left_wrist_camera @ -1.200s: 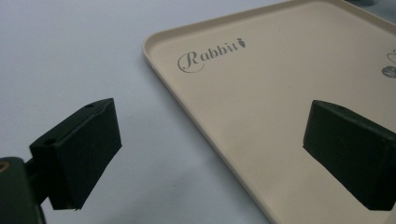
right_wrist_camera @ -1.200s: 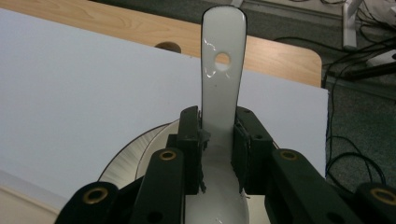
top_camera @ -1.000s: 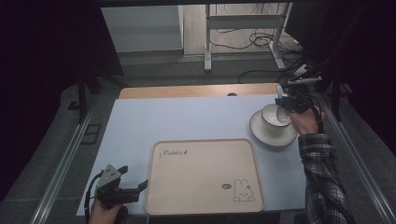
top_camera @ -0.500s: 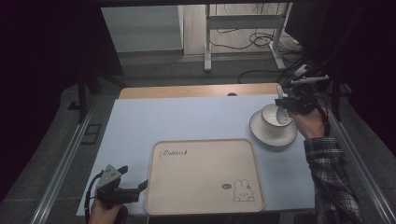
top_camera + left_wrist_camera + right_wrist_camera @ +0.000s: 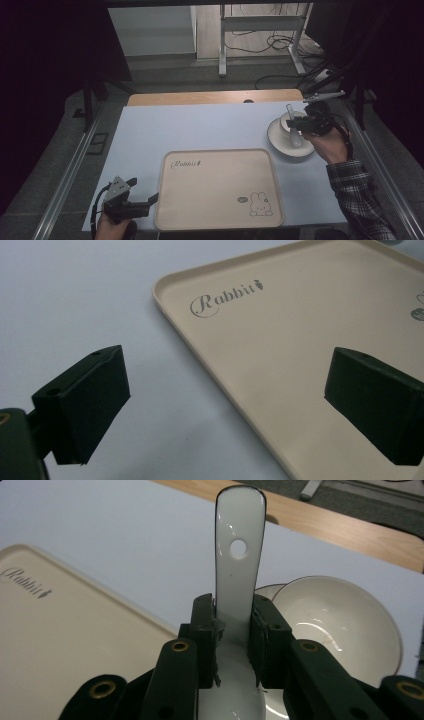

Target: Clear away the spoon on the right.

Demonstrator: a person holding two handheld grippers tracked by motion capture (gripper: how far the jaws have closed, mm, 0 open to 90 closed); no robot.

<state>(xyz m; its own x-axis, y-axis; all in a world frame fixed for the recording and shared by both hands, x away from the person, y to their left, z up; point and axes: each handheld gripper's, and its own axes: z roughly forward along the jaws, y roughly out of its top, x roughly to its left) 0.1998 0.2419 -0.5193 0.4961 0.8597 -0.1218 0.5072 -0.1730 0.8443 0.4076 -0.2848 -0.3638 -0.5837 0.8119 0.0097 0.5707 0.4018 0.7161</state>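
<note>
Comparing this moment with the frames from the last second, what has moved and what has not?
The right tool, shut on the white spoon, has shifted slightly toward the person, above the plate beside the bowl. The left tool stays open at the tray's near left corner; tray, plate and bowl unmoved.

Beige tray [image 5: 218,187] with rabbit print, white spoon [image 5: 238,555], pale blue table [image 5: 200,125], plaid sleeve [image 5: 357,192].

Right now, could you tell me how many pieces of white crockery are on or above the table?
3: a plate at the table's right, a bowl sitting on that plate, and a spoon gripped by its handle in the right claw above them.
</note>
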